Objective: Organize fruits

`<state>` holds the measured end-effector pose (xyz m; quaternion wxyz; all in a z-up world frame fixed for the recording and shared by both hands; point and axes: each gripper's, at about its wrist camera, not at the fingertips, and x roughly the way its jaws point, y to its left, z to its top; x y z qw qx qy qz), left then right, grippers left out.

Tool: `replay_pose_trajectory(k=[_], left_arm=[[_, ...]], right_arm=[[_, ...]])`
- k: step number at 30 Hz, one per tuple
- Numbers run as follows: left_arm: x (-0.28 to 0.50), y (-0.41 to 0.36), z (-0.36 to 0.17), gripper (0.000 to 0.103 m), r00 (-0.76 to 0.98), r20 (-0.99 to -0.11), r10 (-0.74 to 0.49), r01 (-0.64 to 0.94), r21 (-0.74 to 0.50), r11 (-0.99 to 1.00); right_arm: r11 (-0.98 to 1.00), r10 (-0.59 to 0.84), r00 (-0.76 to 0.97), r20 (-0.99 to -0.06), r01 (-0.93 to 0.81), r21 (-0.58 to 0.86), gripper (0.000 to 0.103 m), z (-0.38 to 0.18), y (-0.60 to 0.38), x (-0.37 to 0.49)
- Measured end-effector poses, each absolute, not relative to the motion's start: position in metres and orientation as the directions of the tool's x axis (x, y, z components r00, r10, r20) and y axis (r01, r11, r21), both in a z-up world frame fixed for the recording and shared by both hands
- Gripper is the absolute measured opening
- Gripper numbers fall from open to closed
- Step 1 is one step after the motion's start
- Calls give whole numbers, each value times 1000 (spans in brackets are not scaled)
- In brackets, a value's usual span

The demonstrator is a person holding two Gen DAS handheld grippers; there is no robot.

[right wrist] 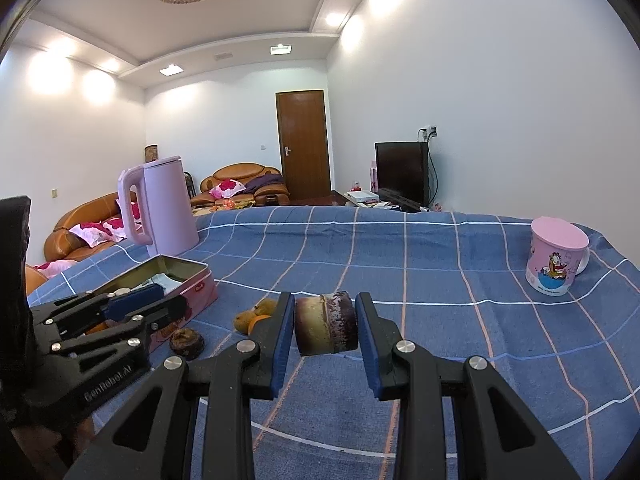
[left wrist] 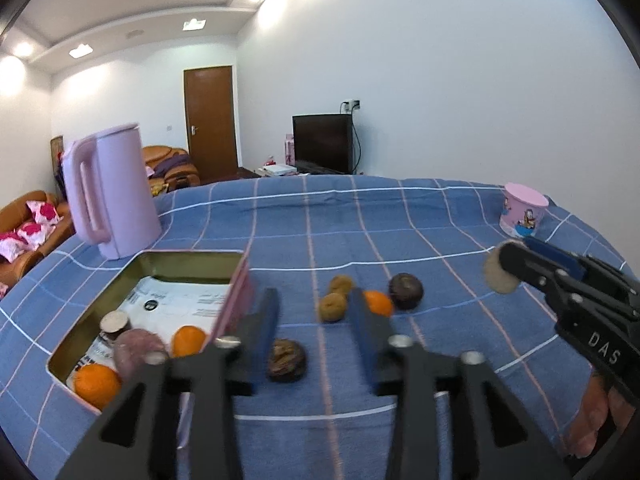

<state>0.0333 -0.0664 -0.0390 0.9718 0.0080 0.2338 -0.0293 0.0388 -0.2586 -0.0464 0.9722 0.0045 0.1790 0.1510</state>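
My left gripper [left wrist: 314,298] hangs open just right of the pink tin [left wrist: 240,280], with nothing pressed between its pads. A dark wrinkled fruit [left wrist: 286,360] lies on the cloth below its fingers. The tin holds two oranges [left wrist: 97,385], a purple fruit [left wrist: 138,348] and a cut half [left wrist: 115,322]. Further out lie two brownish-yellow fruits [left wrist: 333,306], an orange [left wrist: 379,303] and a dark round fruit [left wrist: 406,290]. My right gripper [right wrist: 325,299] is shut on a cut half fruit [right wrist: 326,328], held above the cloth; it also shows at the right edge of the left wrist view as the right gripper [left wrist: 510,266].
A tall pink kettle [left wrist: 108,192] stands behind the tin at the left. A pink cartoon mug [right wrist: 556,256] with a lid sits at the far right of the table. The blue checked tablecloth [right wrist: 440,280] covers the table. Sofas, a door and a television stand beyond.
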Motion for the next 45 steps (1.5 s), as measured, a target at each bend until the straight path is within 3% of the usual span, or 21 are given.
replay_pose_trajectory(k=[5,16,23,31,33,35,39,45], left_arm=[[20,-46,-35,66,882,-469,-55,62,1,998],[27,-51,-66,66,781,-624,-28,97,78,992],[58,-74,-73,55,732,-680,-34,154,118,981],[84,-70,-81,57,692,-721,28,111,145,983],[86,-70,-82,54,694,-719,40,118,169,979],[87,-71,-83,41,689,-723,52,122,186,975],[81,-86,-88,41,690,-721,67,173,254,952],[88,-87,-87,47,677,-733,64,166,237,957]], right_arm=[[954,300,890,-342,-288,87,33,-46,-265,33],[953,303,902,-307,-286,100,33,-44,-274,11],[949,316,898,-307,-296,111,33,-44,-275,12],[945,325,895,-305,-302,123,33,-44,-276,12],[945,327,895,-304,-304,123,33,-44,-276,11],[945,328,893,-307,-305,122,33,-44,-275,12],[945,327,892,-312,-302,126,33,-45,-275,13],[947,321,893,-317,-300,112,33,-44,-273,15]])
